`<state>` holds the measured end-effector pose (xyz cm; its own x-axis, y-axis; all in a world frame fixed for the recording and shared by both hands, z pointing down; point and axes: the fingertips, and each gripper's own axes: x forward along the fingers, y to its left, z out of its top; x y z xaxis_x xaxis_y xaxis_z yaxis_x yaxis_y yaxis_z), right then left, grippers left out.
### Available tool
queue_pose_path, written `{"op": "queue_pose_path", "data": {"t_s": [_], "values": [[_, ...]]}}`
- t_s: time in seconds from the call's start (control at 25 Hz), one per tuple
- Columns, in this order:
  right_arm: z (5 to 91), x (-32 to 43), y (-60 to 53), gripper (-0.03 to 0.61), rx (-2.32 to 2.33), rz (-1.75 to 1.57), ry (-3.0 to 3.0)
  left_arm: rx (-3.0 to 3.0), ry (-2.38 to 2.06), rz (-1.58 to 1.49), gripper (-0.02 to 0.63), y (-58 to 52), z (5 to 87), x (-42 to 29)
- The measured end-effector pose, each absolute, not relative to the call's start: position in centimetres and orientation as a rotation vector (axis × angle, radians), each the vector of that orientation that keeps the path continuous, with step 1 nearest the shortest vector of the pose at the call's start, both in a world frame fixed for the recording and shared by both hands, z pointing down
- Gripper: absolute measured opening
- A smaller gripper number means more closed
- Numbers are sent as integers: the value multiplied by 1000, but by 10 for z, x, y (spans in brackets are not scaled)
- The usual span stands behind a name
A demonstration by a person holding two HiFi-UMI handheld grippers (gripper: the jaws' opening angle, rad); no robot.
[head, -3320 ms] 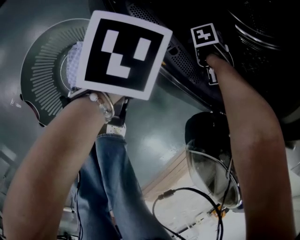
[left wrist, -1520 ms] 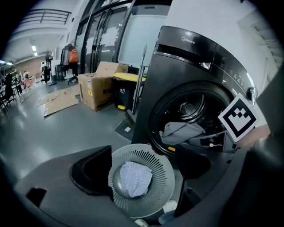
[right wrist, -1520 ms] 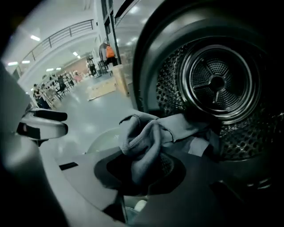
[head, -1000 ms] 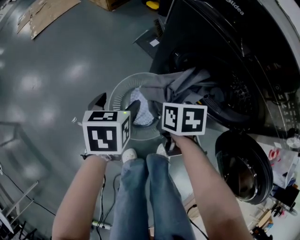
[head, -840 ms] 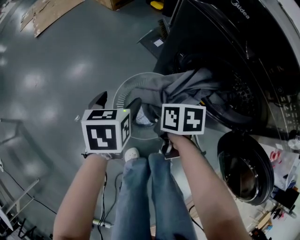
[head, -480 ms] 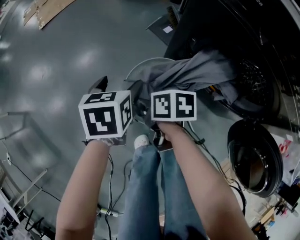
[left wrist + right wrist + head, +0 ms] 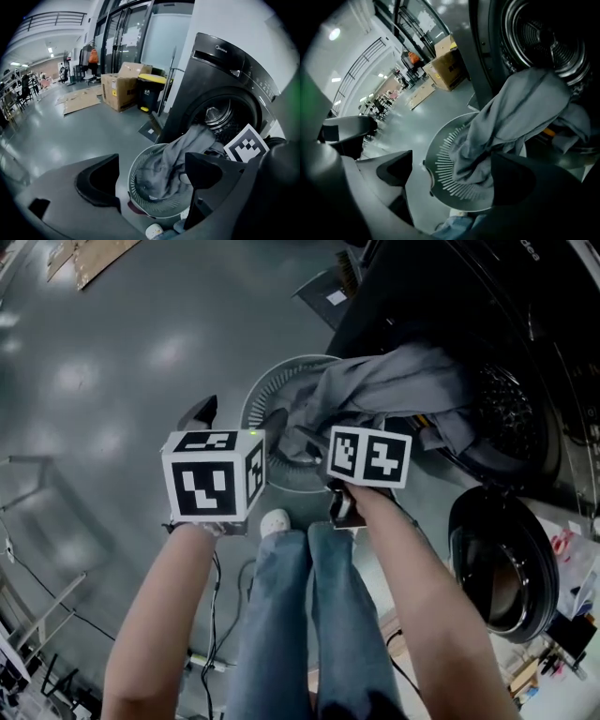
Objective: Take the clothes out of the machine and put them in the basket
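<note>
So this is the drop-off step: a grey garment [image 7: 394, 381] is half delivered. One end is piled in the round slatted basket [image 7: 251, 413] and the rest trails up at about 2 o'clock over the lip of the machine [image 7: 422, 296].

The right gripper [image 7: 452, 176] has just been opening its jaws. They're spread wide above the basket with the cloth lying below and past them, nothing pinched. The left gripper [image 7: 150, 176] hovers at 9 o'clock of the right one, jaws also spread and empty, basket showing through the gap.

My guess for the next move is to reach back toward 1 o'clock, grab the part draped on the drum mouth and haul it across so the whole thing lands inside. That tail could snag on the door opening or drag the pile back out.

View differences:
- Head view is the only one showing the open round door [image 7: 497, 559] at 4 o'clock, plus the person's jeans and shoe.
- Left gripper view shows the cardboard boxes [image 7: 122, 84] far behind.
- Right gripper view looks into the ribbed drum — too dark to tell if more clothes are in there.
</note>
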<state>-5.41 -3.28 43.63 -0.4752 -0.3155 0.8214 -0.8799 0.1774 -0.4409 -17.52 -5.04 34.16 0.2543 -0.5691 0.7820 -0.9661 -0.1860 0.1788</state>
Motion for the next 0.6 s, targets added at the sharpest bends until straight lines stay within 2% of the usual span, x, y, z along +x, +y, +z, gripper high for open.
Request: {"op": "queue_pose_path", "data": {"t_s": [0.36, 0.6], "values": [[447, 32, -63, 511, 1193, 995, -1804, 1867, -1305, 812, 426, -50, 372, -129], [441, 113, -102, 512, 1432, 998, -1709, 1871, -1284, 813, 426, -57, 381, -102]]}}
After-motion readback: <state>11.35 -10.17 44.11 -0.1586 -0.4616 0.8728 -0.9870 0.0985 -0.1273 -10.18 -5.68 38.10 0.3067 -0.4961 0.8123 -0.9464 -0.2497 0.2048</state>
